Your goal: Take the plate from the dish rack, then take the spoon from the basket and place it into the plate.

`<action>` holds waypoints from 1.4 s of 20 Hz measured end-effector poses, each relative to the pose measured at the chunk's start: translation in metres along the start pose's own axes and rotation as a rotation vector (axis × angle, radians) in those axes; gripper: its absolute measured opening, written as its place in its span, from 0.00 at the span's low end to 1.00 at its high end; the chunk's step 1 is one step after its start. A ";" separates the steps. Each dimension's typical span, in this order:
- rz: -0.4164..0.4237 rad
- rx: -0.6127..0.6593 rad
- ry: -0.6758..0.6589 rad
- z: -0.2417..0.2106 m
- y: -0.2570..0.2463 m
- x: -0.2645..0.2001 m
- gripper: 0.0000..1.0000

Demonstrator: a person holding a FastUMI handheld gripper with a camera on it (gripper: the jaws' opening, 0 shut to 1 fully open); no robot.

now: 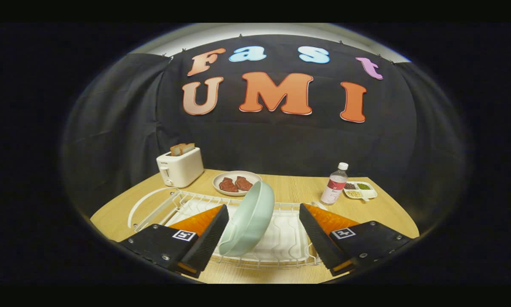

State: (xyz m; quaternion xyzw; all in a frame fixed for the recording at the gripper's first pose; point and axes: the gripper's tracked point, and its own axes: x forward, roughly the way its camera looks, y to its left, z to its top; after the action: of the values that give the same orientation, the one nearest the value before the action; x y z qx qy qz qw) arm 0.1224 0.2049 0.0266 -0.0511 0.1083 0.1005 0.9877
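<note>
A pale green plate [249, 219] stands on edge, leaning, in a white wire dish rack [281, 243] on the wooden table. My gripper [264, 232] is open, one finger on each side of the plate. The plate's rim lies close to the left finger [208, 238], while a wide gap separates it from the right finger [319, 238]. Neither finger presses on it.
A white toaster [180, 167] with bread slices stands at the back left. Beyond the rack sits a plate with two pieces of meat [236, 183]. A clear bottle [334, 183] and a small divided dish of condiments [360, 189] stand at the back right.
</note>
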 end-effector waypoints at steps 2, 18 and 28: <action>-0.008 0.009 0.049 -0.010 0.004 0.016 0.99; -0.093 0.054 0.183 -0.034 0.024 0.037 0.37; -0.215 0.022 0.088 -0.009 0.003 0.026 0.30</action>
State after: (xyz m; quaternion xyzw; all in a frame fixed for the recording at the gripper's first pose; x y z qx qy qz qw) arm 0.1450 0.2118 0.0122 -0.0560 0.1466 -0.0094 0.9876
